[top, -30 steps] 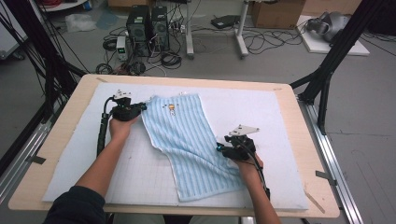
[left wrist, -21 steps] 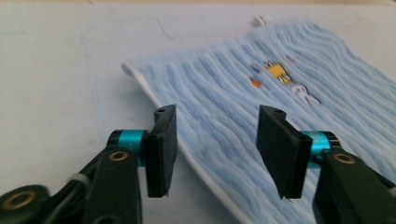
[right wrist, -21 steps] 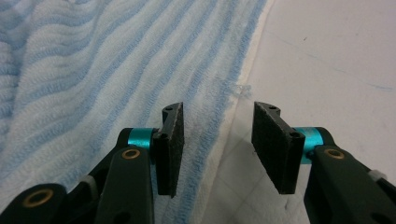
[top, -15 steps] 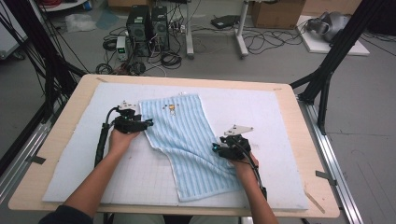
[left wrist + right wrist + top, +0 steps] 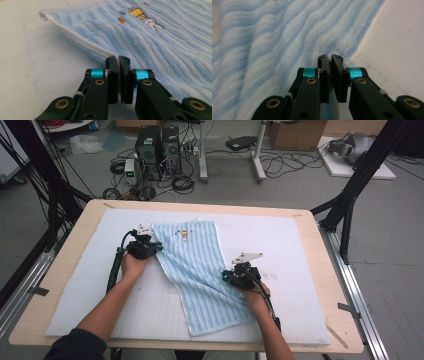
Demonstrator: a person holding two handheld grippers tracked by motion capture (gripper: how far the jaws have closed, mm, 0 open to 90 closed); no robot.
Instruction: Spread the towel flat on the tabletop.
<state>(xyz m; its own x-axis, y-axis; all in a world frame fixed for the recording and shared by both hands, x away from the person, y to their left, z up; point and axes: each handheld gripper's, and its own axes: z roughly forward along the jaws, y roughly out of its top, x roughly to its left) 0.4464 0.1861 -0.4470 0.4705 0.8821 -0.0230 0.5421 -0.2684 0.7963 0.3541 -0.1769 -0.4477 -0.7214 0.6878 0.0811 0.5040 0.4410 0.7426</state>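
Note:
A light blue striped towel (image 5: 200,270) with a small cartoon print lies slanted on the white mat (image 5: 300,250). My left gripper (image 5: 158,248) sits at the towel's upper left side. In the left gripper view its jaws have just closed, and the gripper (image 5: 117,60) now pinches the towel's (image 5: 162,37) white-trimmed edge. My right gripper (image 5: 226,276) is at the towel's right side, lower down. Its jaws have also just closed, and the gripper (image 5: 329,58) is shut with the towel's (image 5: 274,37) edge between the pads.
The mat covers most of a wooden table (image 5: 75,240). Black frame legs (image 5: 350,205) stand at the table's sides. Behind the far edge, computer towers (image 5: 157,150) and cables lie on the floor. Bare mat lies to the right of the towel.
The left gripper moved toward me and right, onto the towel's left edge. The right gripper slid slightly left onto the right edge. Both sets of jaws closed on the cloth.

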